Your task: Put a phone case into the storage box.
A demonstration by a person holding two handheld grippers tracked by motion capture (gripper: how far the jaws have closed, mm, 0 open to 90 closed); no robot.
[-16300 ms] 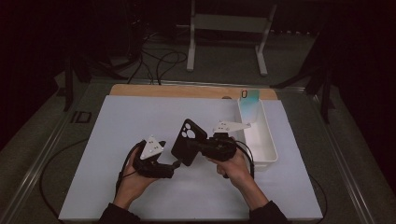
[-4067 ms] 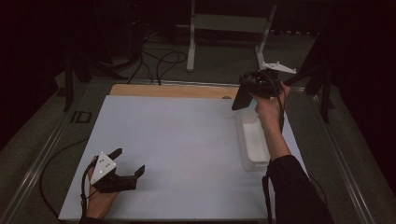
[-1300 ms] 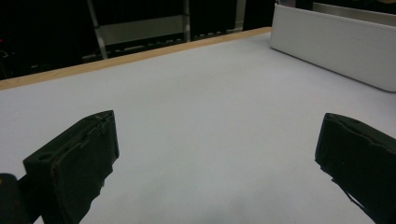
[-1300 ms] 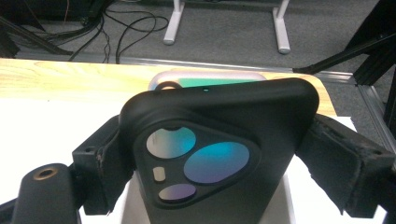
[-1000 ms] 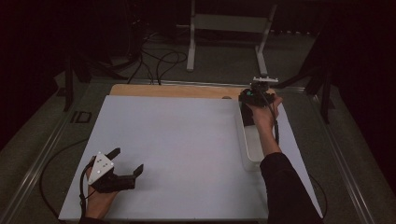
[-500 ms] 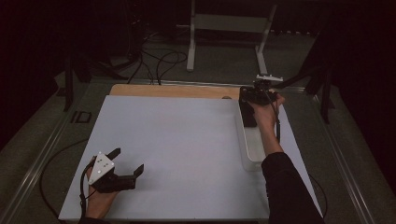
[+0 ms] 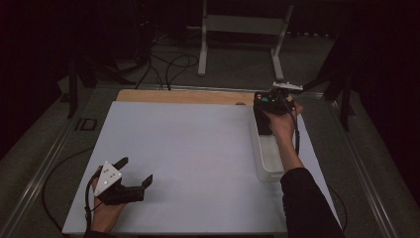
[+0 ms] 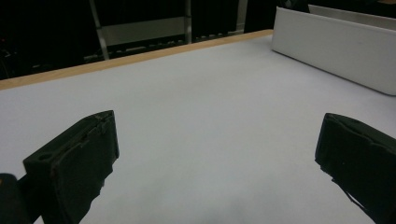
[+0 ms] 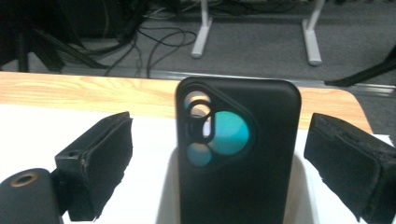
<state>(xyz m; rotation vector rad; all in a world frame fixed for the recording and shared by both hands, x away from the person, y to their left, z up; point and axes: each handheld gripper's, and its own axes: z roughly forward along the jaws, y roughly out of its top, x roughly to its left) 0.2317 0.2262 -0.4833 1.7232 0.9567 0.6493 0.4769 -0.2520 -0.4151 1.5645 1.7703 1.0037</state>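
Right gripper view: we see our right gripper (image 9: 219,158) with its fingers (image 9: 95,163) spread wide, gripping nothing; the black phone case with a round camera cutout (image 9: 238,154) stands upright between them, touching neither, inside the white rectangular plastic tray (image 7: 270,166) near the white table (image 7: 198,148) top's far right edge. Our left gripper (image 8: 219,168) rests near the front left corner, fingers (image 8: 77,161) wide apart, empty, with bare surface ahead.

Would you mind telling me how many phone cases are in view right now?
1. The black phone case stands upright at the far end of the white bin, between the right tool's open jaws. Nothing else shows.
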